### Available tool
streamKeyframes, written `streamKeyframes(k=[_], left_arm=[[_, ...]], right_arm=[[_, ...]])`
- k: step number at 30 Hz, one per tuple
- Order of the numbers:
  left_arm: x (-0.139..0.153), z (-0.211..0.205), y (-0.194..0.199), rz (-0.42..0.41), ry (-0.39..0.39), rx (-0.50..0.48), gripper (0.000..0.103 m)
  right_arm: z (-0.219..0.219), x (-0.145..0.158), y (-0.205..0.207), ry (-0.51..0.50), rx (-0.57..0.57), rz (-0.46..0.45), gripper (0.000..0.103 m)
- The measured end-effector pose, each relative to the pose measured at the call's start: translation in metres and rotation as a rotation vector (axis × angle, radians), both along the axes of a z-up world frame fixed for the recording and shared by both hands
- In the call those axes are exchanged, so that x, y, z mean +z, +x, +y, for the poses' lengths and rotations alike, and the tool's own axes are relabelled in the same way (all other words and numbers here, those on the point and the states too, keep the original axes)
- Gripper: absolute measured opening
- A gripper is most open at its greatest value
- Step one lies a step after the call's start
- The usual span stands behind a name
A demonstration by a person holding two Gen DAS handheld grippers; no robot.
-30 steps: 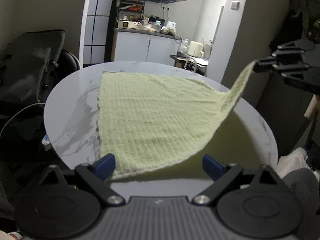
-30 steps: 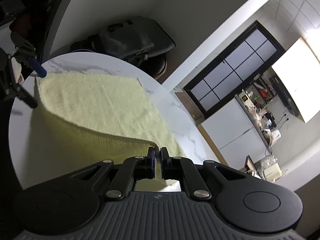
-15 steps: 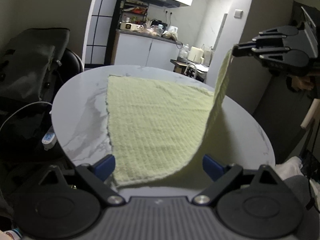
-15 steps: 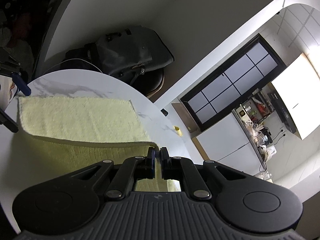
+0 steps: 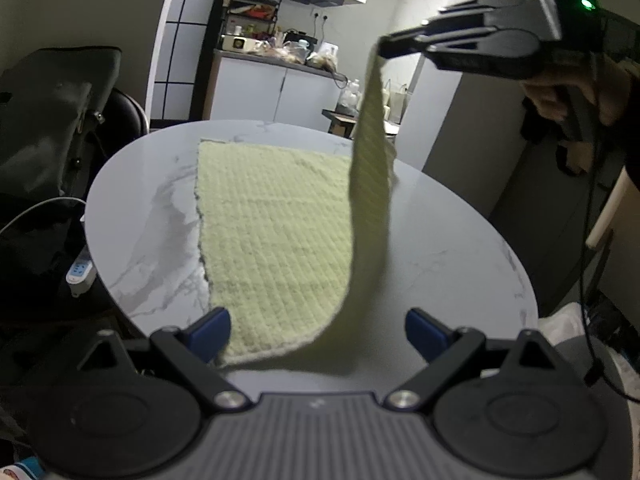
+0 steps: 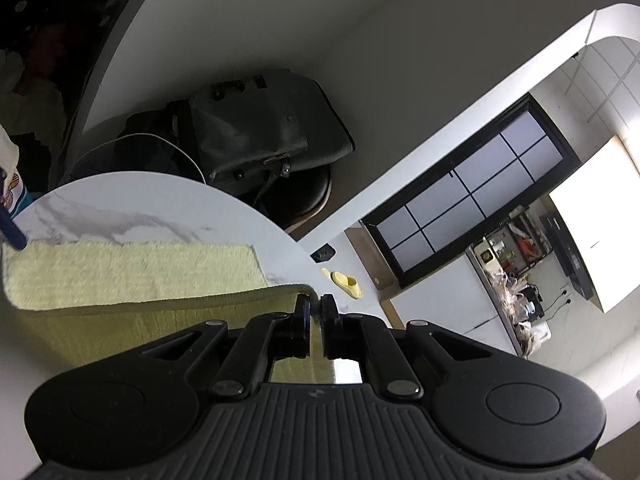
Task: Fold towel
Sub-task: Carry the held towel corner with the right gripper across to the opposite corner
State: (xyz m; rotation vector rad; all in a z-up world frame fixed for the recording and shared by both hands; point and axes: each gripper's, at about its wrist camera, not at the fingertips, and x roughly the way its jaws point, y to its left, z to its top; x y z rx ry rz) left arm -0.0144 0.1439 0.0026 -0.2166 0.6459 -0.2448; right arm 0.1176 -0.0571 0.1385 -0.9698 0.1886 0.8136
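Here the right gripper (image 6: 316,308) pinches a towel (image 5: 276,240) corner, mid-fold above the tabletop (image 5: 448,248). The left gripper (image 5: 318,334) gapes empty. Next: lay that corner across.

Pale yellow waffle-weave cloth towel (image 5: 272,240), glossy white marble-look table (image 5: 448,248), matt black plastic hand-held gripper (image 6: 315,308)

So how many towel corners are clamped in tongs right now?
1. The right tongs pinch one corner of the towel, lifted above the table. The left tongs stand open.
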Motion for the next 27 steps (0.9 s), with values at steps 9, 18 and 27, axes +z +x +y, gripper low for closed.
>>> streamKeyframes(k=[9,18,27], left_arm=[[0.000,0.007,0.003,-0.001,-0.030,-0.002,0.096],[0.002,0.017,0.008,0.012,-0.032,-0.025,0.096],[0.001,0.019,0.006,0.018,-0.031,-0.057,0.096]], right_arm=[[0.043,-0.018,0.034,-0.017,-0.001,0.040,0.006],[0.081,-0.047,0.059,-0.075,0.013,0.075,0.006],[0.099,-0.051,0.066,-0.066,0.015,0.077,0.006]])
